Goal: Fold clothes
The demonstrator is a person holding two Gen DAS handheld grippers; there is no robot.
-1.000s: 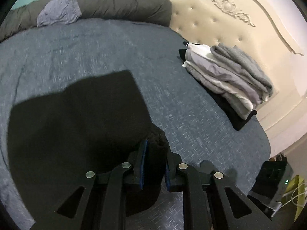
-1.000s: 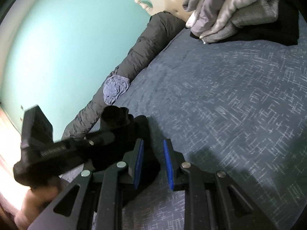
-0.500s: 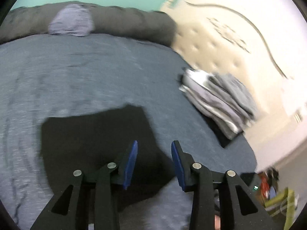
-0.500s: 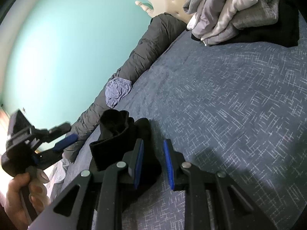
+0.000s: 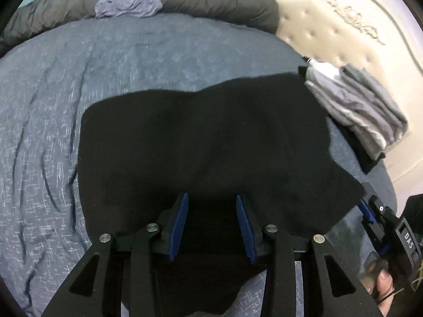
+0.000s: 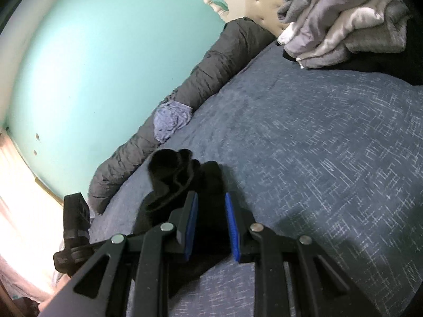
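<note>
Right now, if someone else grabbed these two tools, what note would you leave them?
Left gripper: jaws have just been opening, nothing pinched; it hangs over the black garment.
Right gripper: closed on a bunched corner of that garment, it seems.
Garment lies spread on the bed; the folded pile sits beyond it.
Done: garment laid out. Left: fold it, add to pile.

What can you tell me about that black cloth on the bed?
The black cloth is plain, matte and soft-looking, with no print visible. It lies spread mostly flat on the blue bedspread, its edges wavy. Its right part reaches toward the stack of folded clothes; whether they touch is unclear. The left gripper stands open over its near part. In the right wrist view one end bunches up around the right gripper.
</note>
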